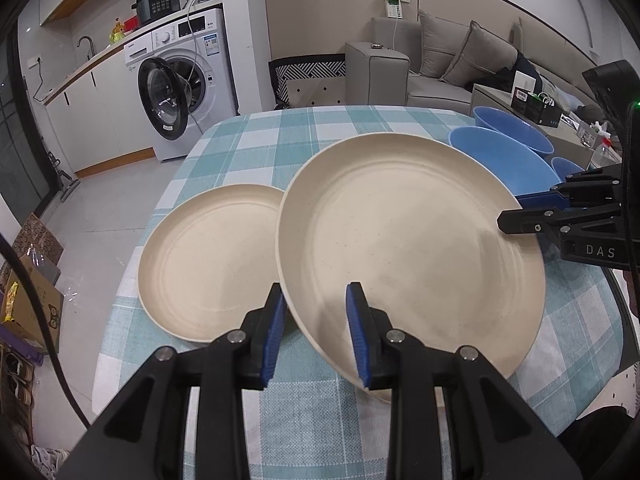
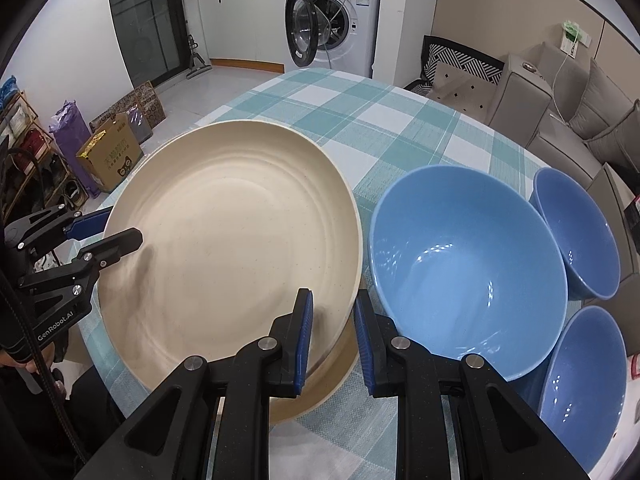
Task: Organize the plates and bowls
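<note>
The left gripper (image 1: 316,332) is straddling the near rim of the large cream plate (image 1: 408,240), one pad outside and one pad inside the rim; a gap is showing between the pads and the rim, so the jaws are standing apart, not clamped. The right gripper (image 2: 332,340) is straddling the opposite rim of the same plate in the same way, jaws apart, with the rim lying between them. The plate is sitting tilted: one edge is raised, and in the right wrist view it appears to be resting on a second rim beneath it. A second cream plate (image 1: 208,260) is lying flat on the checked surface (image 1: 304,408), just beside the first on the left, their rims overlapping.

Handling judgement: the plate is appearing light, rigid and smooth, so it is likely to slip in a shallow pinch. Take hold at the rim only, with the pads seated well over the lip.

Beyond the plate, a large blue bowl (image 2: 468,268) is standing close to its rim, with two smaller blue bowls (image 2: 576,232) further right.
</note>
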A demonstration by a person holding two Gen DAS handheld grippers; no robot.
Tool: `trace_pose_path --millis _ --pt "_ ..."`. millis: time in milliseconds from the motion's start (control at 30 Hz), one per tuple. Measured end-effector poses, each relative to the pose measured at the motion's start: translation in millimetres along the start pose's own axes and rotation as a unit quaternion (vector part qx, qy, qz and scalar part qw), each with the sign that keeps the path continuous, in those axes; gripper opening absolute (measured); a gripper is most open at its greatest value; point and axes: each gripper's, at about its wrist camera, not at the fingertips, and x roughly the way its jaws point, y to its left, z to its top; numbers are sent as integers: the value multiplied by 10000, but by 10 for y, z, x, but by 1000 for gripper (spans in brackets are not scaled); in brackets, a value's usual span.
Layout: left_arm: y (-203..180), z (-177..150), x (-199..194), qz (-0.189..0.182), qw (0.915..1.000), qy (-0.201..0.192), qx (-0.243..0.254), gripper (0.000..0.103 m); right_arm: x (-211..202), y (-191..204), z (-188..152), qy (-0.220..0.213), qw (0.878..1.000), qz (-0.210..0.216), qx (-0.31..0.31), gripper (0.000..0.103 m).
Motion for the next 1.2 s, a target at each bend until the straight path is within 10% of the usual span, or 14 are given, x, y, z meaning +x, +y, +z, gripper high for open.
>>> trace_pose_path --millis 1200 --pt "-204 -154 365 92 9986 431 308 29 306 5 -333 381 9989 -272 94 21"
